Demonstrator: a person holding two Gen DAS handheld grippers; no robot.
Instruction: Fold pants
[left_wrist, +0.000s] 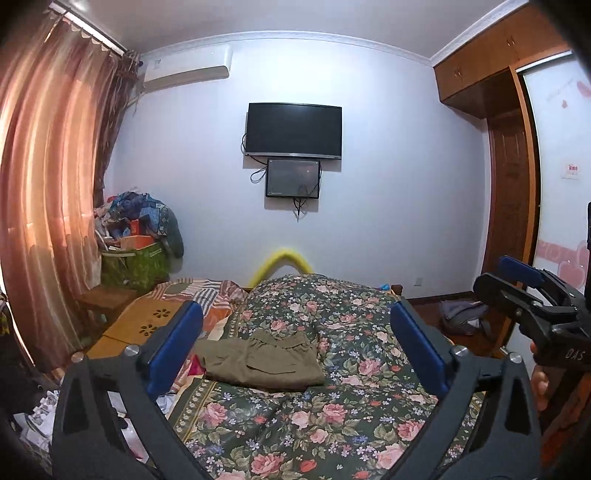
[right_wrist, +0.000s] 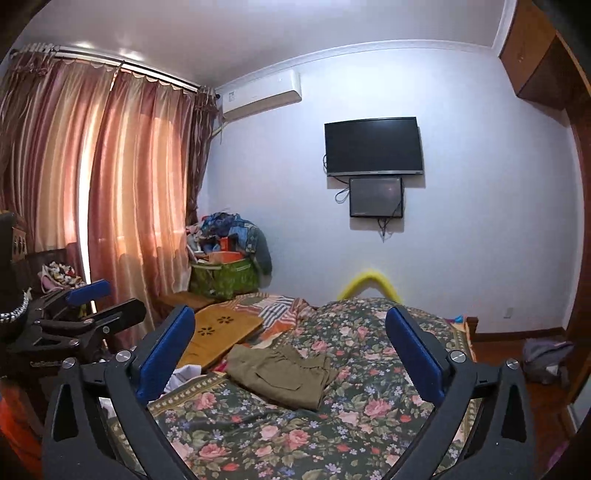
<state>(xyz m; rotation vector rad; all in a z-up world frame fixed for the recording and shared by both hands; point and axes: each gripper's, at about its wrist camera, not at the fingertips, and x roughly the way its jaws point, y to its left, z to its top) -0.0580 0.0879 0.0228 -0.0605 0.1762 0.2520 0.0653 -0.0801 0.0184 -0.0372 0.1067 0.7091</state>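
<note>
Olive-green cotton pants (left_wrist: 264, 363) are lying as a compact, roughly rectangular bundle on the dark floral-print quilt (left_wrist: 332, 424) covering the bed, toward that quilt's left edge and short of the raised hump at its far end. A cargo pocket flap is showing on the top layer; the gathered waistband end is sitting at the far side of the bundle, slightly ruffled. Judgement: folding is looking essentially done, since the legs are no longer extending out and the layers are stacked. One far corner is sitting a bit uneven, so a final smoothing may be all that is left.

Left gripper (left_wrist: 295, 343), black frame with blue pads, is hovering above the quilt with jaws spread wide, grasping nothing; the pants are appearing between its fingers but well apart from them.

Right gripper (right_wrist: 290, 350), same build, is likewise hovering above the quilt, jaws released and empty, clear of the fabric.

Both tools are sitting raised and back from the bundle, which is consistent with the end of the task. Underside layers of the pants are hidden; evenness there cannot be told.
</note>
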